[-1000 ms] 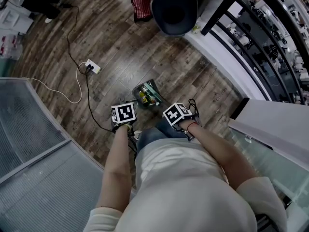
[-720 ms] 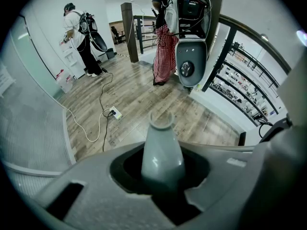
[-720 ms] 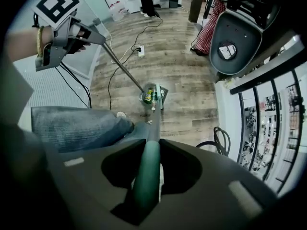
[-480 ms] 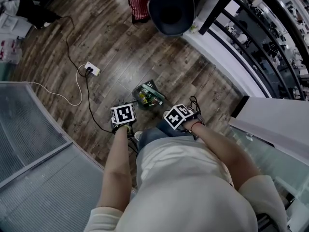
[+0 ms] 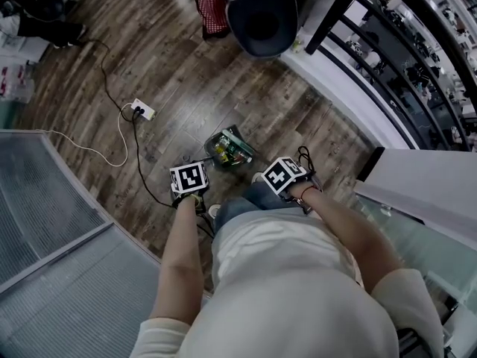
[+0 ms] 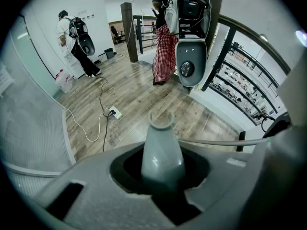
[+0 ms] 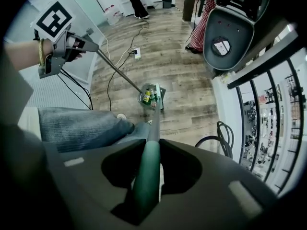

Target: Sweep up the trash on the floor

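A green dustpan (image 5: 229,149) holding bottles and other trash (image 5: 221,151) lies on the wood floor ahead of my feet. My left gripper (image 5: 188,179) is shut on a grey tapered handle (image 6: 162,150), and in the right gripper view a thin rod (image 7: 120,74) runs from that gripper down to the dustpan (image 7: 153,97). My right gripper (image 5: 285,176) is shut on a green handle (image 7: 146,169), whose shaft also leads down to the dustpan. What sits at the foot of that shaft is hidden by the pan and the trash.
A white power strip (image 5: 143,109) with black and white cables lies to the left. A dark round seat (image 5: 261,21) and a red checked cloth (image 5: 212,6) stand ahead. A black railing (image 5: 387,58) runs along the right, a glass partition (image 5: 52,200) on the left. A person (image 6: 72,37) stands far off.
My right gripper has shifted a little to the right. The left gripper and the dustpan stay almost where they were; the head view has drifted slightly.
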Available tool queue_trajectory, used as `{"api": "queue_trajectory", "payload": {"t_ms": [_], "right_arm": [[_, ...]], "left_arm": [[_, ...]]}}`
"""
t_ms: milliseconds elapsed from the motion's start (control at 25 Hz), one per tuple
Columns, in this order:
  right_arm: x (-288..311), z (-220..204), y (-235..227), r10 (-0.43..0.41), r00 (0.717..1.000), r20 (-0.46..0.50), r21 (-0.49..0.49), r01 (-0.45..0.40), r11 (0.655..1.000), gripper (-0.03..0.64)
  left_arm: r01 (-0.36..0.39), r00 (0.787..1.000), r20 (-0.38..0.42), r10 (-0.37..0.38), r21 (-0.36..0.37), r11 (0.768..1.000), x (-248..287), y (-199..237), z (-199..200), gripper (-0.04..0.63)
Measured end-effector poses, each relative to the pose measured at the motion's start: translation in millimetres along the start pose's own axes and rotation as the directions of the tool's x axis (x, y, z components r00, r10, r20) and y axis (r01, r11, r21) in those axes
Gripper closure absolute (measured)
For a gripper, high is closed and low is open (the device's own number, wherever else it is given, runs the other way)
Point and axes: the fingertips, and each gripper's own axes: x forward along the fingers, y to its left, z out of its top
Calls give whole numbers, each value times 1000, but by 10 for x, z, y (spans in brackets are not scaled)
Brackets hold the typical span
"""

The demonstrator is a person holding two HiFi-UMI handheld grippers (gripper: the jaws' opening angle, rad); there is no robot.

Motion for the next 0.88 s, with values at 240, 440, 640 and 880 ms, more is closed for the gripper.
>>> {"api": "queue_trajectory", "payload": {"t_ms": [240,440,640,880], "right_arm": [[-42,-97,-77,43,999,27,149,-46,988,518],[-14,-207,-152,43,998,43,230,-52,972,518],[37,-315,-175,40,998,39,294,-49,955,518],[119,-438,-169,28,999,32,343,-38,939,518]], "left_arm": [[11,1000,0,-11,20,1000,2,22,0,500],[26,1000,-7,-26,26,999,-8,-29,-18,500],[25,1000,0,-25,31,999,18,-5,-16,500],[-2,1000,-3,2,38,999,-49,68,-30,500]]}}
